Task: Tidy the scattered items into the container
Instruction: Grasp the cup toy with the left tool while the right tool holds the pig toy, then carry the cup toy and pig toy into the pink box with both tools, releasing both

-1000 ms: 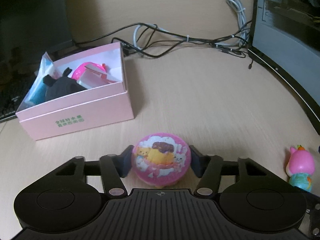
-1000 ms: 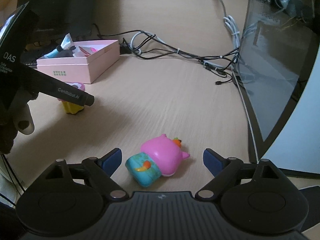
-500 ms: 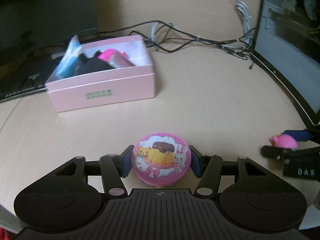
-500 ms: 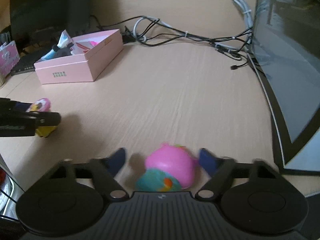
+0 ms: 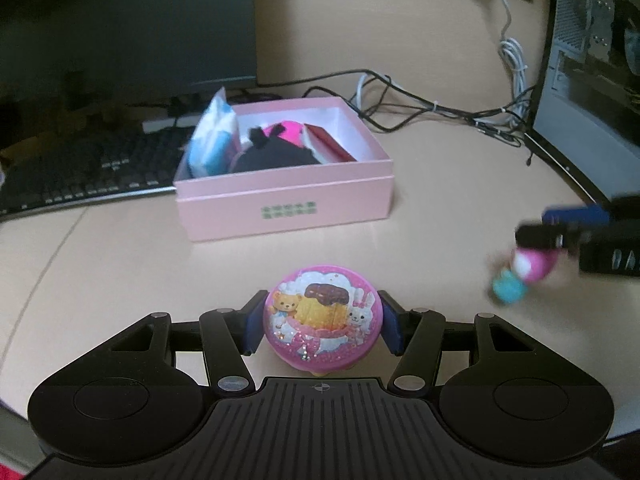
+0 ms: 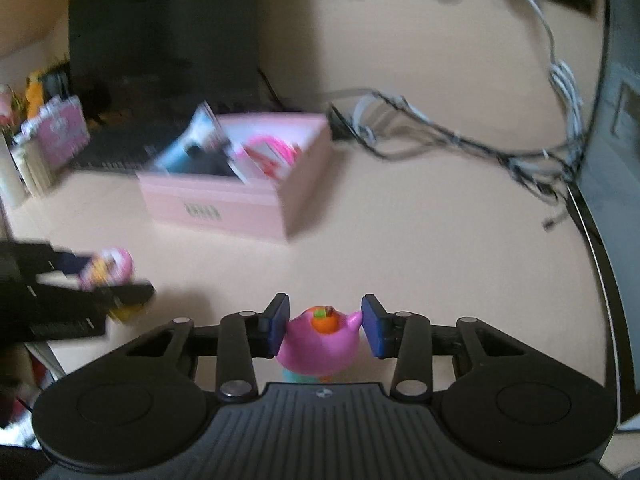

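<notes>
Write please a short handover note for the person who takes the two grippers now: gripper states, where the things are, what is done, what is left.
Left hand-held gripper: shut on the round pink case.
Right hand-held gripper: jaws have just been closing, now gripping the pink squishy toy.
Pink box: on the desk, open, several items already inside.
Done: both items picked up.
Left: put both in the box, then release.

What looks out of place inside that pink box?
A blue and white packet leans at the left end of the pink box, sticking up well above its rim instead of lying flat. Nothing looks spilled or broken.
</notes>
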Action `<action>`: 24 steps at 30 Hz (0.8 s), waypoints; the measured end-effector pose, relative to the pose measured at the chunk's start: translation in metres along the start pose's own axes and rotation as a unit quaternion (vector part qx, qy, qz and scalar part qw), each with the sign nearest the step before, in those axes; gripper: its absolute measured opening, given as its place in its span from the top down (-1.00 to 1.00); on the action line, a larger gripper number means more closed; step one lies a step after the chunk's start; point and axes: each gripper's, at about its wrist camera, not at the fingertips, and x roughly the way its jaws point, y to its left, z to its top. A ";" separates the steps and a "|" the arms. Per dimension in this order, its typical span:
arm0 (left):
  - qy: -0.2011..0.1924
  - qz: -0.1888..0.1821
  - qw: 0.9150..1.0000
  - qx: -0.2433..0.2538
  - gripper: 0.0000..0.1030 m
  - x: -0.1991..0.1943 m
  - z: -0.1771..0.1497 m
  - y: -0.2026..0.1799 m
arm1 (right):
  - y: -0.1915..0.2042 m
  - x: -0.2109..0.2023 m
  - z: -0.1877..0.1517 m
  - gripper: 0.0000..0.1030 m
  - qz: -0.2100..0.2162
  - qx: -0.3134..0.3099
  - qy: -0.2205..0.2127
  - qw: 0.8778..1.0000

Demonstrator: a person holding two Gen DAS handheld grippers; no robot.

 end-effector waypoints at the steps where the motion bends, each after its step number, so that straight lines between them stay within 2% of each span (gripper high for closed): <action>1: -0.002 -0.002 1.000 0.004 -0.19 -0.002 0.001 0.006 | 0.005 -0.002 0.004 0.24 0.003 0.003 -0.009 1.000; 7: -0.021 -0.016 0.999 0.031 -0.19 -0.015 0.025 0.043 | 0.031 -0.020 0.039 0.24 0.003 0.040 -0.072 0.997; 11: -0.057 -0.033 0.997 0.051 -0.19 -0.020 0.054 0.062 | 0.040 -0.037 0.062 0.24 -0.011 0.055 -0.113 0.992; 14: -0.083 -0.048 0.994 0.045 -0.19 -0.015 0.081 0.068 | 0.044 -0.051 0.084 0.24 -0.026 0.046 -0.141 0.989; 18: -0.119 -0.059 0.990 0.037 -0.19 0.004 0.118 0.066 | 0.044 -0.061 0.114 0.24 -0.031 0.024 -0.164 0.986; 24: -0.125 -0.053 0.991 0.022 -0.19 0.047 0.160 0.055 | 0.035 -0.039 0.148 0.24 -0.006 0.006 -0.171 0.985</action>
